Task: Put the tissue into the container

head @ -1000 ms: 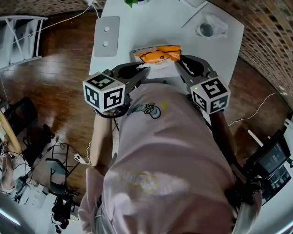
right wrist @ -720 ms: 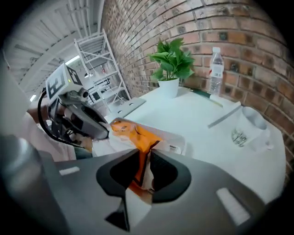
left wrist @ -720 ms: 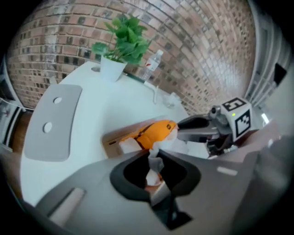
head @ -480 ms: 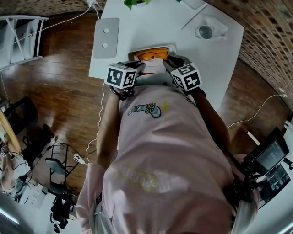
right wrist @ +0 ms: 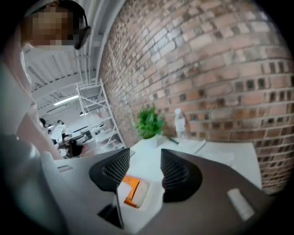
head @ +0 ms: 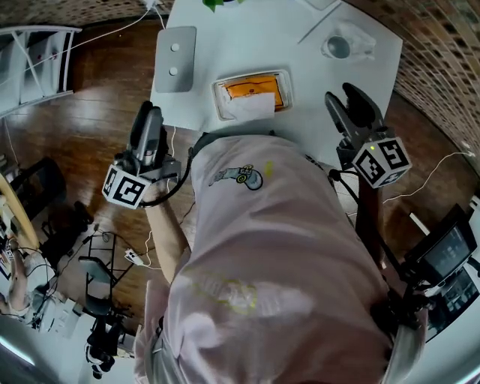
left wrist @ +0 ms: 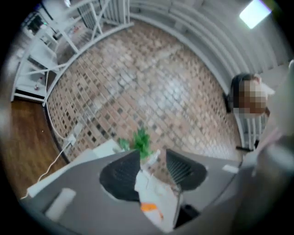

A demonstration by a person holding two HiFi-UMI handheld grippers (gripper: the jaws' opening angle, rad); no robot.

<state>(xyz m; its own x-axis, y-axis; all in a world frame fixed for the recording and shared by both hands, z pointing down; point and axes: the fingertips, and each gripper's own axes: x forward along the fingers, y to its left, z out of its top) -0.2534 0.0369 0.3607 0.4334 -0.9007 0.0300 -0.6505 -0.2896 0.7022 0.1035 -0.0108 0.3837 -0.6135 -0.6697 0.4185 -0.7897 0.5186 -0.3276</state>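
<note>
The clear container [head: 219, 96] stands on the white table [head: 247, 37], near its front edge. In it lies an orange tissue pack [head: 255, 87] with white tissue [head: 250, 106] across its near side. My left gripper [head: 149, 114] is off the table's left edge, over the wood floor, with its jaws opening and nothing between them. My right gripper [head: 344, 100] hangs by the table's right edge, also opening and empty. From the left gripper [left wrist: 152, 158], the container [left wrist: 156, 202] shows blurred below the jaws. The right gripper [right wrist: 144, 158] sees the container [right wrist: 133, 190] beyond its jaws.
A grey flat device [head: 175, 60] with two buttons lies at the table's left. A crumpled clear bag [head: 343, 45] sits at the back right, and a green plant [head: 223, 4] at the far edge. Brick wall [right wrist: 220, 59] runs behind the table.
Both grippers have drawn back from the container, the left one out to the left and the right one to the right. Their jaws have parted. The orange pack and tissue stay in the container.
</note>
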